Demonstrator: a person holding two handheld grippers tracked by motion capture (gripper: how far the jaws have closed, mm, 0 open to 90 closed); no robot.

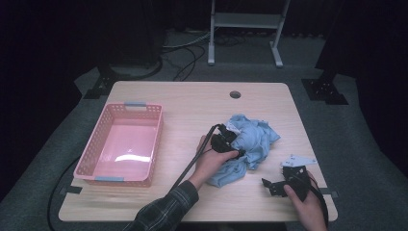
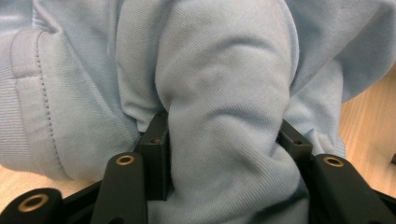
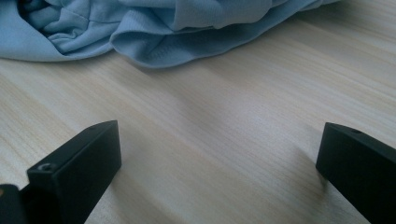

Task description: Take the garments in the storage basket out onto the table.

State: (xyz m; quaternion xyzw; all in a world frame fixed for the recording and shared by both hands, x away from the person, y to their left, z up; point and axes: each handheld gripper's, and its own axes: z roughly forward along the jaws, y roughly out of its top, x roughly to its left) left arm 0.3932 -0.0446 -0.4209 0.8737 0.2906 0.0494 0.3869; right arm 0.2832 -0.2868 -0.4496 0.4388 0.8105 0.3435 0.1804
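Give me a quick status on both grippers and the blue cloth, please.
Left gripper shut on a fold of the blue cloth. Right gripper open, nothing between its jaws, low over the table. Pink basket stands apart at left.

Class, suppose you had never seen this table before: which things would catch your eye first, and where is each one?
First comes the crumpled light blue garment right of the table's middle, with the left claw closed on a thick fold of it. Next, the pink basket at the table's left side, with nothing in it. The right claw rests open near the front right corner, holding nothing.
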